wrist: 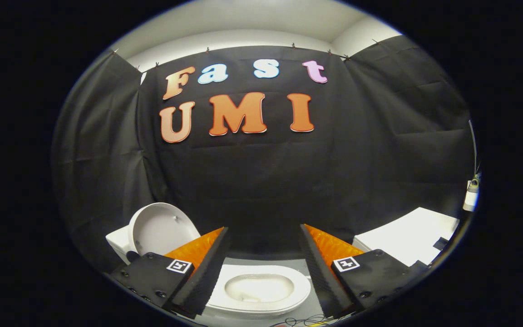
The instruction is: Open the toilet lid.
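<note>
A white toilet stands low in front of me, with its seat and bowl point(261, 288) showing between my two fingers. Its round lid point(159, 229) stands raised and leans back toward the white tank point(115, 241), just beyond my left finger. My gripper point(264, 228) hangs above the bowl, open, its fingers spread wide with nothing between them. The fingers touch neither the lid nor the seat.
A white flat-topped block point(409, 238) stands to the right, beyond the right finger. A small white device point(471, 191) hangs further right. Loose cables point(302, 322) lie on the grey floor point(307, 313) near the toilet's front. Black cloth walls close the space behind.
</note>
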### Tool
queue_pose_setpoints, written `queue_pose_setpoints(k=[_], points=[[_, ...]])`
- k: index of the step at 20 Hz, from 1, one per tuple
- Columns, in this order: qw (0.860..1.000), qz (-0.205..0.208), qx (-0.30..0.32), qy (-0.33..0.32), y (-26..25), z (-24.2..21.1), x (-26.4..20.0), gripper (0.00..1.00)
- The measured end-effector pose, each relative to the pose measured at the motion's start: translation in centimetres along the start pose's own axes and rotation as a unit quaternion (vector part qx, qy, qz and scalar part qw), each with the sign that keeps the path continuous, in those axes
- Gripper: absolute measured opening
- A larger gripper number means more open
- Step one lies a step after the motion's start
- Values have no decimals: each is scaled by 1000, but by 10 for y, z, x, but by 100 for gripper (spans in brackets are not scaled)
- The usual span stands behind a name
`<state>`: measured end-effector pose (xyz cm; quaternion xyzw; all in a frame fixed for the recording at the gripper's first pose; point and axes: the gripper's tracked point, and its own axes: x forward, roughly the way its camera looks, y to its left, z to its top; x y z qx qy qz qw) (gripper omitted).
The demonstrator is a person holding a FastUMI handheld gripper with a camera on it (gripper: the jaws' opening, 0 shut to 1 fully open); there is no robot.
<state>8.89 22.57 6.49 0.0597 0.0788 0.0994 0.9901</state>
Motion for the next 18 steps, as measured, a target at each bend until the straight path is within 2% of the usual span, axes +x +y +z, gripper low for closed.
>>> queue_pose_setpoints(k=[4,10,18], points=[[1000,-21,-11,0,-50,-6,-9,98],[1000,-26,-2,-3,-100,-27,-27,98],[999,-48,4,-22,-144,-44,-39,97]])
